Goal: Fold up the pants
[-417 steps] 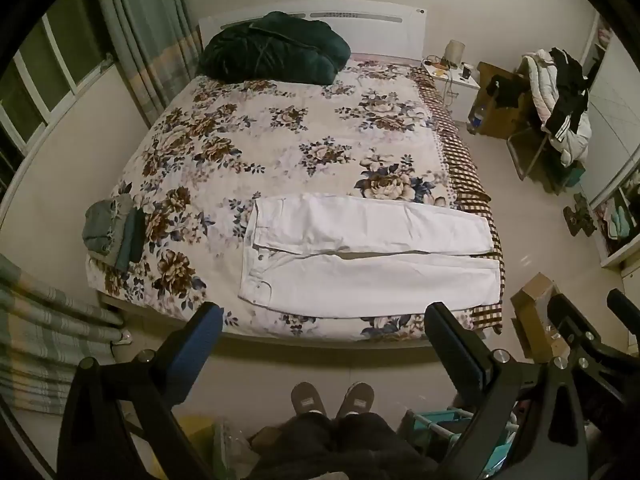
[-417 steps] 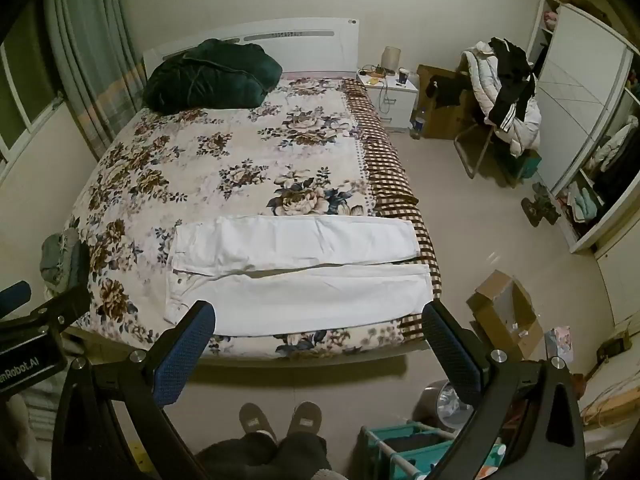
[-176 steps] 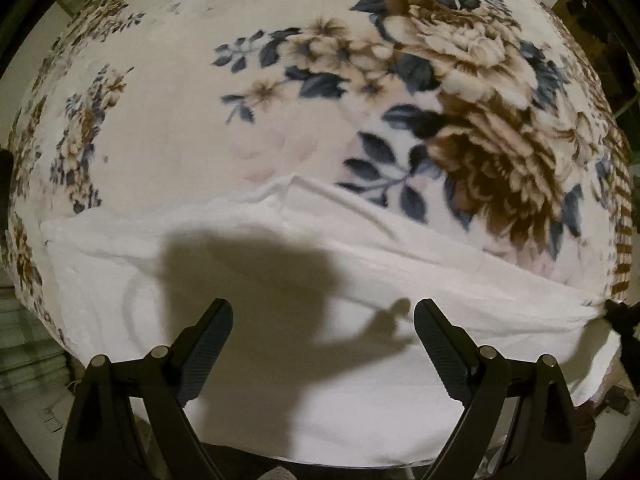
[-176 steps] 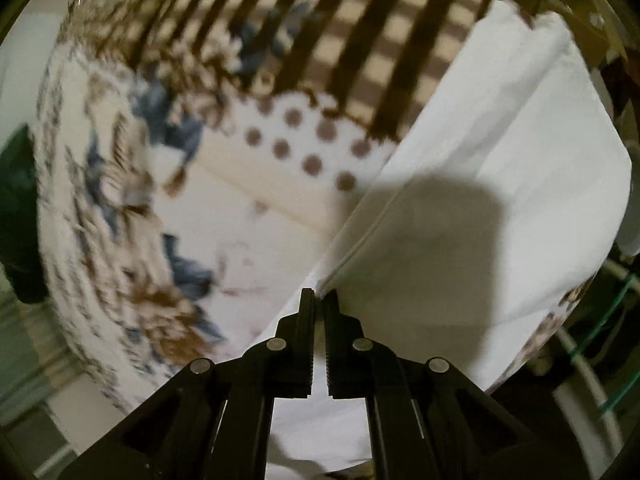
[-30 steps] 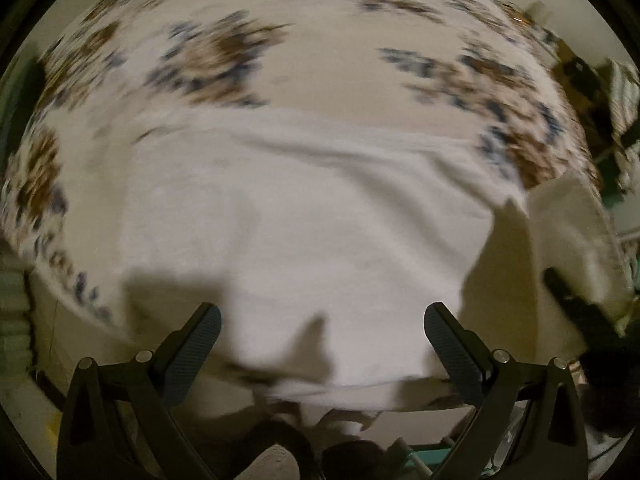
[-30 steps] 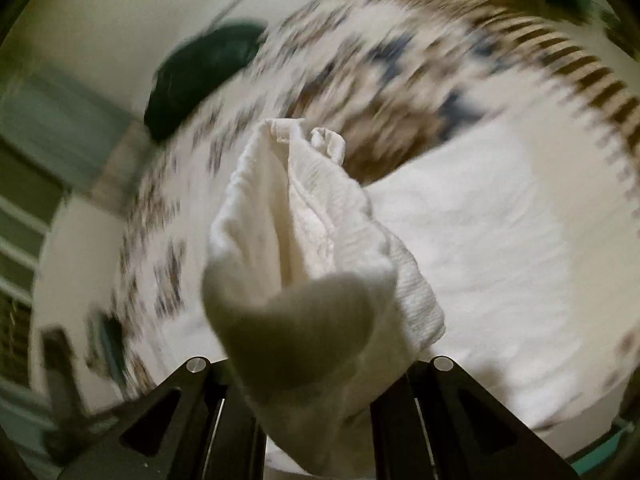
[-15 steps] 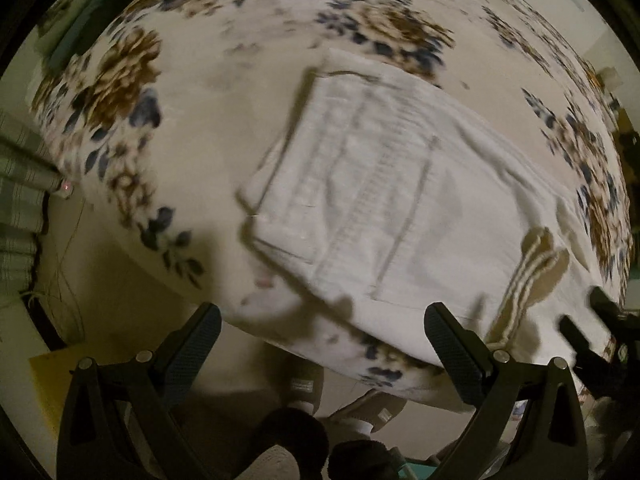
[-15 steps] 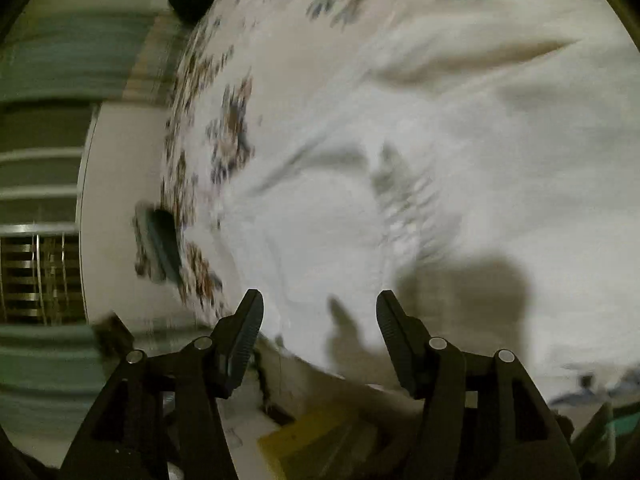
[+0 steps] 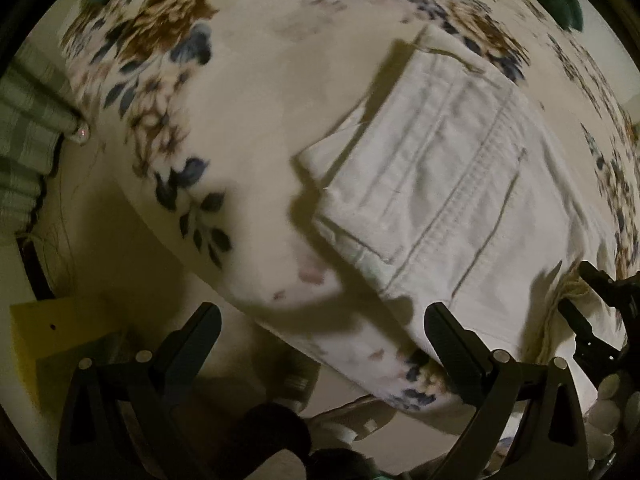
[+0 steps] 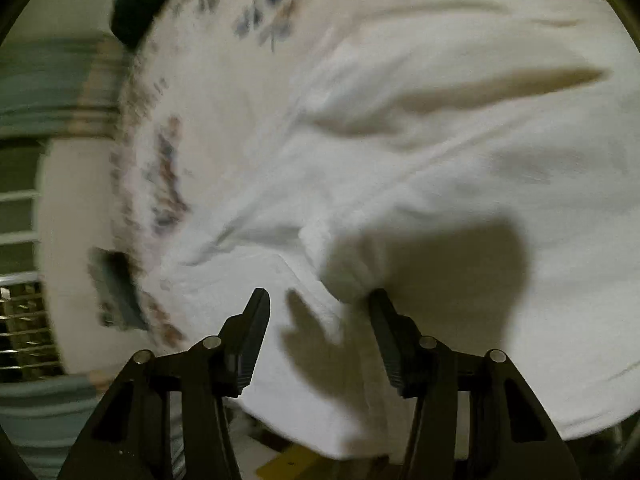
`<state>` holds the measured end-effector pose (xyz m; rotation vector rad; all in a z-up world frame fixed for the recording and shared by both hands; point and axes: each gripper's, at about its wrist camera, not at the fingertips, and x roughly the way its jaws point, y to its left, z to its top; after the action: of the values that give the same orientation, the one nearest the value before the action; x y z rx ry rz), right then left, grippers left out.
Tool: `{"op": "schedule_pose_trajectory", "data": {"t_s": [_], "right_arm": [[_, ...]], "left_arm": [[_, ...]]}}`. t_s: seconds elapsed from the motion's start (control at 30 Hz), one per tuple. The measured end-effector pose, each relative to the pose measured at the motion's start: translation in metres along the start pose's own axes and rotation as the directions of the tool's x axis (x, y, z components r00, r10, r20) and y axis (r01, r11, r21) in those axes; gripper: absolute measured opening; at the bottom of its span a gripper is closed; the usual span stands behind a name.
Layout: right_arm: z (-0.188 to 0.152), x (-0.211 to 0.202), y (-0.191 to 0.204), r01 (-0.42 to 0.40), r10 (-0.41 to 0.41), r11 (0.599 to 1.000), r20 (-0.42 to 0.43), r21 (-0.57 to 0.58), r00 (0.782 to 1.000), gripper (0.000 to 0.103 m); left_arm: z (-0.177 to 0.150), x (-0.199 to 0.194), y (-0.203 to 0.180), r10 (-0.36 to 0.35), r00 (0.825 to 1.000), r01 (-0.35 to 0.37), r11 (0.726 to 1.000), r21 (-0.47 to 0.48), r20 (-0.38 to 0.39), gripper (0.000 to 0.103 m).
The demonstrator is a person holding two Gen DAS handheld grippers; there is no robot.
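We see the white pants lying on the floral bedspread of the bed, close to the bed's near edge, with the waistband end and its stitched seams turned toward the left wrist camera and one corner of that end lifted slightly, throwing a shadow on the cover. Our left tongs are spread wide, their two fingers well apart and hovering above the edge of the mattress with nothing between them; the right finger sits just over the lower edge of the pants, though we cannot tell whether it touches the cloth. At the far right of the same view the right tongs reach in over a bunched fold of the fabric. From the right wrist camera, the right tongs are partly spread, and a raised lump of the white cloth rests against the inner face of the right finger while the left finger stands clear of it, so the cloth is not pinched. The view there is blurred, but the pants fill most of it, creased and shadowed. Beyond the bed, a green striped curtain hangs at the left, and a dark green bundle lies at the head of the bed.
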<state>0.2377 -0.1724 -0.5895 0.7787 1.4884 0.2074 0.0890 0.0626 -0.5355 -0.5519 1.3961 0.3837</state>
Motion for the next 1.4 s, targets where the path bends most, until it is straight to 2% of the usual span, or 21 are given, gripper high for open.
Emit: {"op": "schedule_pose_trajectory", "data": {"t_s": [0.07, 0.1, 0.17, 0.23, 0.3, 0.33, 0.37, 0.4, 0.43, 0.57, 0.6, 0.67, 0.8, 0.83, 0.97, 1.07, 1.1, 1.17, 1.27, 1.37, 1.4], "right_arm": [[-0.001, -0.005, 0.005, -0.076, 0.076, 0.997, -0.015, 0.011, 0.997, 0.055], [-0.003, -0.011, 0.005, -0.082, 0.082, 0.997, -0.015, 0.015, 0.996, 0.055], [-0.007, -0.024, 0.003, -0.072, 0.072, 0.997, -0.006, 0.009, 0.997, 0.055], [-0.010, -0.035, -0.004, -0.040, 0.040, 0.999, -0.002, 0.004, 0.999, 0.055], [-0.013, -0.044, -0.014, 0.006, -0.006, 1.000, -0.006, 0.006, 1.000, 0.055], [-0.015, -0.048, -0.019, 0.027, -0.027, 1.000, -0.007, 0.009, 1.000, 0.055], [-0.017, -0.053, -0.028, 0.052, -0.052, 0.999, -0.007, 0.012, 0.999, 0.055], [-0.018, -0.054, -0.033, 0.062, -0.062, 0.998, -0.010, 0.011, 0.998, 0.055], [-0.019, -0.052, -0.037, 0.079, -0.079, 0.997, -0.015, 0.006, 0.997, 0.055], [-0.020, -0.039, -0.046, 0.130, -0.131, 0.991, -0.031, -0.023, 0.991, 0.055], [-0.021, -0.038, -0.050, 0.132, -0.133, 0.991, -0.034, -0.024, 0.991, 0.055], [-0.023, -0.037, -0.054, 0.127, -0.128, 0.992, -0.035, -0.022, 0.991, 0.055], [-0.026, -0.038, -0.054, 0.123, -0.124, 0.992, -0.031, -0.026, 0.992, 0.055], [-0.027, -0.036, -0.053, 0.125, -0.126, 0.992, -0.032, -0.027, 0.992, 0.055], [-0.031, -0.037, -0.043, 0.128, -0.131, 0.990, -0.042, -0.060, 0.991, 0.055], [-0.034, -0.038, -0.042, 0.124, -0.128, 0.990, -0.065, -0.075, 0.990, 0.055], [-0.036, -0.040, -0.043, 0.121, -0.126, 0.990, -0.073, -0.072, 0.989, 0.055], [-0.038, -0.042, -0.045, 0.114, -0.118, 0.992, -0.077, -0.059, 0.990, 0.055], [-0.038, -0.043, -0.047, 0.125, -0.129, 0.991, -0.072, -0.055, 0.989, 0.055], [-0.038, -0.044, -0.051, 0.133, -0.135, 0.990, -0.065, -0.042, 0.989, 0.055], [-0.037, -0.044, -0.053, 0.136, -0.139, 0.990, -0.063, -0.038, 0.988, 0.055]], "left_arm": [[0.003, 0.009, 0.003, -0.061, 0.998, 0.061, 0.997, -0.052, -0.002, 0.103], [0.005, 0.013, 0.004, -0.095, 0.996, 0.094, 0.992, -0.079, 0.000, 0.103], [0.009, 0.022, 0.009, -0.164, 0.986, 0.168, 0.975, -0.147, 0.033, 0.101], [0.014, 0.028, 0.013, -0.186, 0.982, 0.190, 0.959, -0.208, 0.039, 0.092], [0.014, 0.024, 0.021, -0.223, 0.970, 0.241, 0.931, -0.272, 0.098, 0.022], [0.015, 0.019, 0.021, -0.229, 0.966, 0.255, 0.926, -0.280, 0.122, 0.022], [0.017, 0.009, 0.019, -0.215, 0.965, 0.250, 0.930, -0.271, 0.152, 0.014], [0.018, -0.002, 0.016, -0.217, 0.958, 0.260, 0.932, -0.253, 0.186, 0.013], [0.019, -0.013, 0.013, -0.219, 0.952, 0.267, 0.936, -0.228, 0.216, 0.013], [0.029, -0.052, -0.001, -0.307, 0.899, 0.353, 0.930, -0.103, 0.311, 0.012], [0.032, -0.053, -0.001, -0.306, 0.895, 0.349, 0.933, -0.083, 0.324, 0.012], [0.045, -0.040, -0.002, -0.295, 0.897, 0.331, 0.942, -0.058, 0.330, 0.012], [0.058, 0.019, 0.016, -0.202, 0.951, 0.231, 0.967, -0.105, 0.234, 0.013], [0.057, 0.022, 0.023, -0.208, 0.951, 0.240, 0.964, -0.118, 0.229, 0.013], [0.049, 0.020, 0.046, -0.287, 0.936, 0.317, 0.939, -0.131, 0.204, 0.019], [0.041, 0.018, 0.062, -0.314, 0.932, 0.346, 0.921, -0.180, 0.183, 0.042], [0.038, 0.021, 0.069, -0.350, 0.920, 0.382, 0.902, -0.200, 0.177, 0.052], [0.032, 0.027, 0.071, -0.373, 0.910, 0.408, 0.884, -0.227, 0.181, 0.054], [0.036, 0.047, 0.067, -0.430, 0.882, 0.470, 0.837, -0.281, 0.192, 0.055], [0.046, 0.043, 0.049, -0.426, 0.870, 0.482, 0.840, -0.247, 0.248, 0.056], [0.051, 0.043, 0.041, -0.400, 0.881, 0.456, 0.860, -0.231, 0.252, 0.055]]}}
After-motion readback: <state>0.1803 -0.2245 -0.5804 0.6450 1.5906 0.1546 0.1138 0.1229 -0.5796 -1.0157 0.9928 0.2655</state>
